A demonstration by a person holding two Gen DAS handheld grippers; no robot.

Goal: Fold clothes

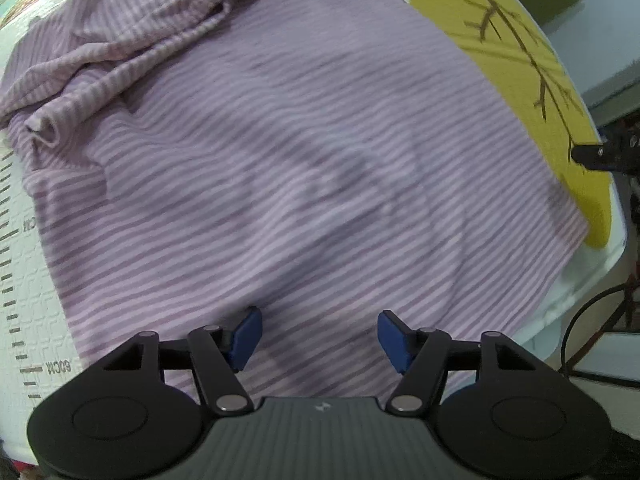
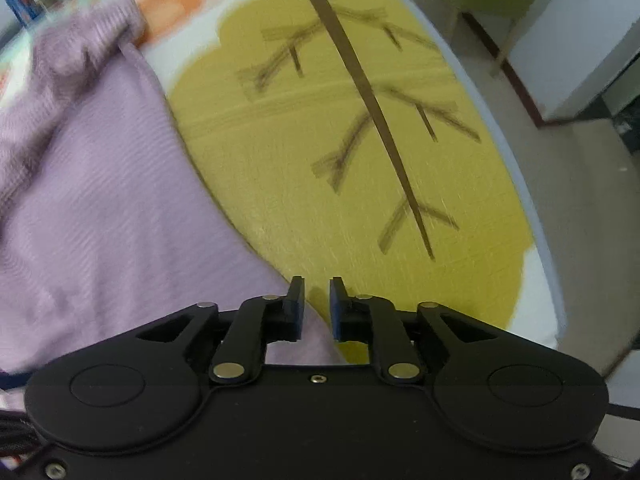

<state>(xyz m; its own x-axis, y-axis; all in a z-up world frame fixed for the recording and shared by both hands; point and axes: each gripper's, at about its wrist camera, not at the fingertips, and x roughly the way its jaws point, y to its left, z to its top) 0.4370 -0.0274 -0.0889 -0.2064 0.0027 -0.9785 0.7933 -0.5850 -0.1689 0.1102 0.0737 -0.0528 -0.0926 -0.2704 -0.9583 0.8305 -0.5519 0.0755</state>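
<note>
Looking down past your left gripper (image 1: 320,340), you see its blue pads spread wide apart with nothing between them, poised over the near part of a lilac striped garment (image 1: 304,184) lying flat on a printed mat (image 1: 24,280). Your right gripper (image 2: 317,308) has only a narrow gap between its pads, gripping nothing, right at the garment's near edge where cloth meets the mat's mustard leaf print (image 2: 320,168). Farther off, the garment's sleeves (image 1: 120,40) lie bunched at its far left.
</note>
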